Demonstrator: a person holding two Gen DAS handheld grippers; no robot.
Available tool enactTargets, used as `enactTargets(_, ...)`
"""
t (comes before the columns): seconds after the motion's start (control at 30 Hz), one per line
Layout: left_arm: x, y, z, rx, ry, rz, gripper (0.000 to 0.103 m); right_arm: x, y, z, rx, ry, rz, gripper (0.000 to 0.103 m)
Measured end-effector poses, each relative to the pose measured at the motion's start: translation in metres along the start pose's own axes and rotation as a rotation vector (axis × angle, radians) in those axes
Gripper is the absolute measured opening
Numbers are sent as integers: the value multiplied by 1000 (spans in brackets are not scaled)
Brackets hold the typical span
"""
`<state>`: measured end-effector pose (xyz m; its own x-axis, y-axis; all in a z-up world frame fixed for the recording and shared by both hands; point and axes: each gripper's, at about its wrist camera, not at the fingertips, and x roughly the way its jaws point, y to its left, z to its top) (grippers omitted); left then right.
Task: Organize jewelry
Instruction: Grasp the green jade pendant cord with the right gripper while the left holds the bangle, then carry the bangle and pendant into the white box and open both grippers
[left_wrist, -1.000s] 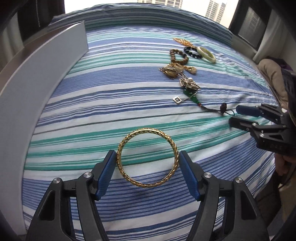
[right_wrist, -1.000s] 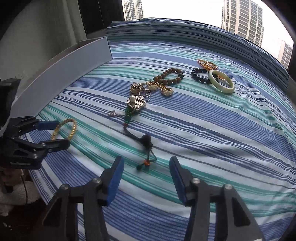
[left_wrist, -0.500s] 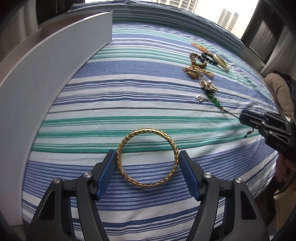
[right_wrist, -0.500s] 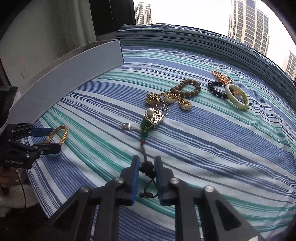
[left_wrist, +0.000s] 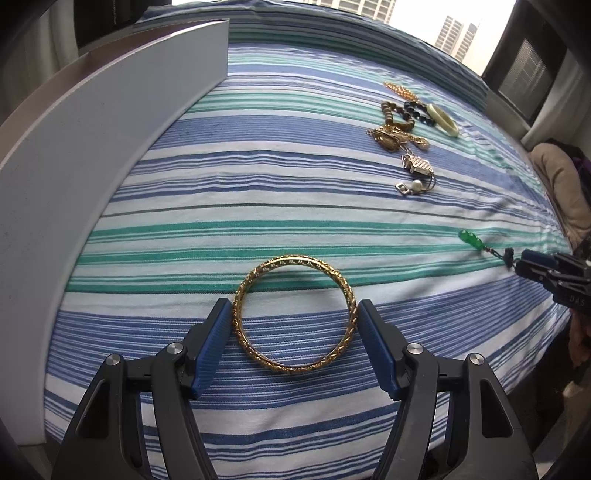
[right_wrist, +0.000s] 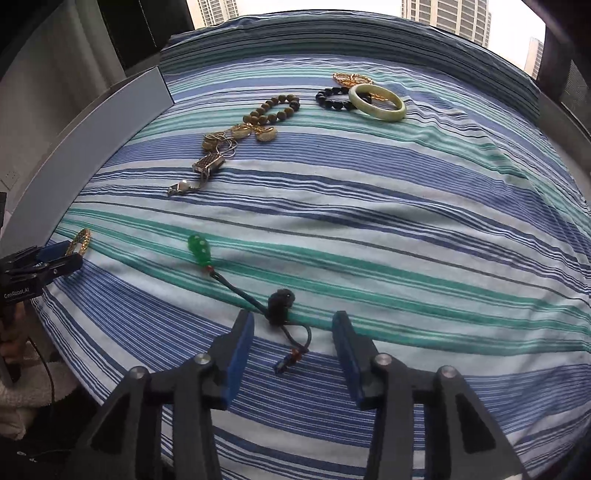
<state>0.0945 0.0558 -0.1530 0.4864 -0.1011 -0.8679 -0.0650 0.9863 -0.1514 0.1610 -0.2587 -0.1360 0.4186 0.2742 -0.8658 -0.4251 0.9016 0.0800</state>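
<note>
A gold bangle (left_wrist: 293, 314) lies on the striped bedspread between the blue pads of my left gripper (left_wrist: 293, 328); the jaws stand a little apart from it on both sides. In the right wrist view the bangle (right_wrist: 79, 240) shows at the far left by the left gripper (right_wrist: 55, 258). A green pendant (right_wrist: 199, 249) on a dark cord with a knot (right_wrist: 279, 301) lies stretched on the bed, pulled apart from the pile. My right gripper (right_wrist: 293, 339) is open around the cord's tail. In the left wrist view the pendant (left_wrist: 470, 239) lies just left of the right gripper (left_wrist: 532, 264).
A pile of gold pieces (right_wrist: 236, 134), a wooden bead bracelet (right_wrist: 275, 109), a black bead bracelet (right_wrist: 332, 99) and a pale jade bangle (right_wrist: 376, 103) lie farther back. A grey box wall (left_wrist: 92, 147) runs along the left edge of the bed (right_wrist: 406, 221).
My right gripper closed on the cord's knot, dragged the green pendant toward the near edge away from the pile, then opened. My left gripper swung left with the bangle still between its pads.
</note>
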Motion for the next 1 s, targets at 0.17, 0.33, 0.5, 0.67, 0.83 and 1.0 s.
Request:
enactTargets(0.17,2,-1,2,4,0,9,70,-13,13,-2,-138,-13,19,45)
enactTargets(0.33,3,-4,0,26,-6,24,70,-1,25,2,-237,11,-30,45)
enactTargets(0.5,4,-5,1,34,-6,36,70,6,60,21,-358,-12,88,45)
enactTargets(0.67,4,-3,1,29,-1,24,70,30,70,32,-368,62,117,32)
enactTargets(0.83,-2,0,1,13,-6,-3,70,10,61,31,-279,58,108,5)
enactTargets(1.0,-36,-4,3,27,-67,-32,70,-42,56,41,-165,-73,209,5)
